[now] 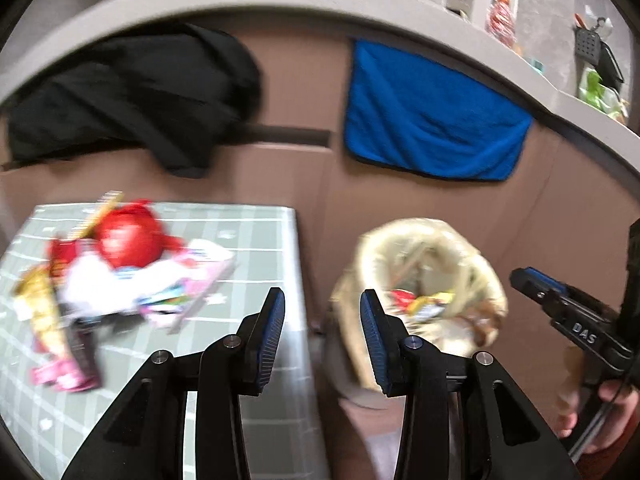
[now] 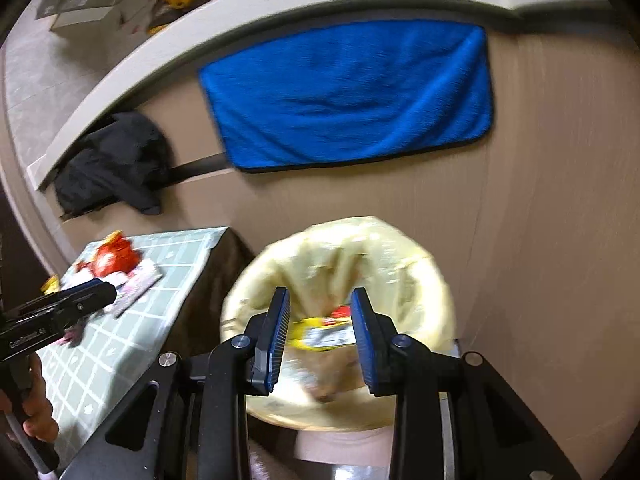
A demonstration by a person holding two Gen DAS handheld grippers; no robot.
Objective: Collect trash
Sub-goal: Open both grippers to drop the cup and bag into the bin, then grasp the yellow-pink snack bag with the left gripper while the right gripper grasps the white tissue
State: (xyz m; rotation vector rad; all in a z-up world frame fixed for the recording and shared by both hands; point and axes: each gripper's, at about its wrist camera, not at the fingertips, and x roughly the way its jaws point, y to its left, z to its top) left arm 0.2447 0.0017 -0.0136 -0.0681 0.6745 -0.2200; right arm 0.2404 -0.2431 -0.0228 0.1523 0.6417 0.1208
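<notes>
Meanwhile both tools gape empty: left tool (image 1: 322,312) over table edge (image 1: 298,264), right tool (image 2: 320,312) above bin (image 2: 400,240).

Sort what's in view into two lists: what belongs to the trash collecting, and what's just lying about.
Belongs to the job:
- pile of wrappers on the table
- bin with its yellow bag
- wrapper already in the bin
- left tool and right tool, both open, nothing between the pads

Just lying about:
- blue towel
- black cloth
- clutter on the counter
</notes>
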